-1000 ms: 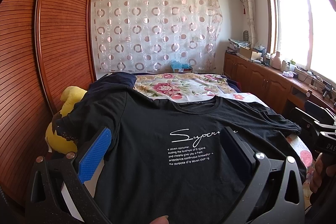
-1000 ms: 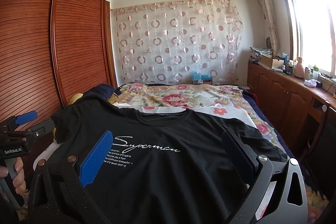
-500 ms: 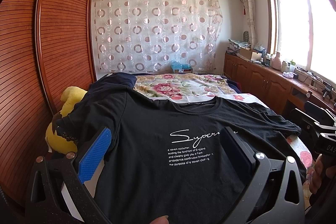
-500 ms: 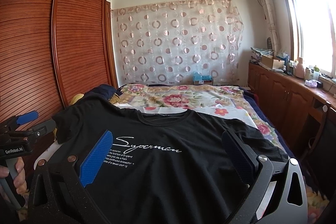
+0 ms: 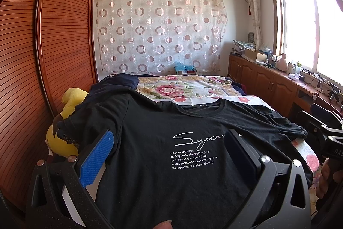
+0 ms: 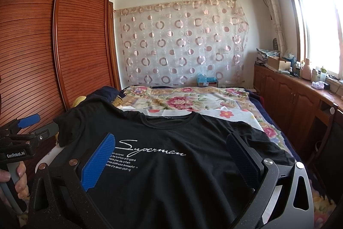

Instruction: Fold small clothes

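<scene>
A black T-shirt with white "Superman" print lies spread flat, front up, collar away from me, on the bed; it also shows in the right wrist view. My left gripper is open and empty, hovering over the shirt's lower half. My right gripper is open and empty too, over the shirt's lower right part. The left gripper's body shows at the left edge of the right wrist view. The right gripper's body shows at the right edge of the left wrist view.
A floral bedspread covers the bed beyond the shirt. A yellow plush toy and a dark navy garment lie at the bed's left. A wooden wardrobe stands left; low cabinets with clutter run under the window at right.
</scene>
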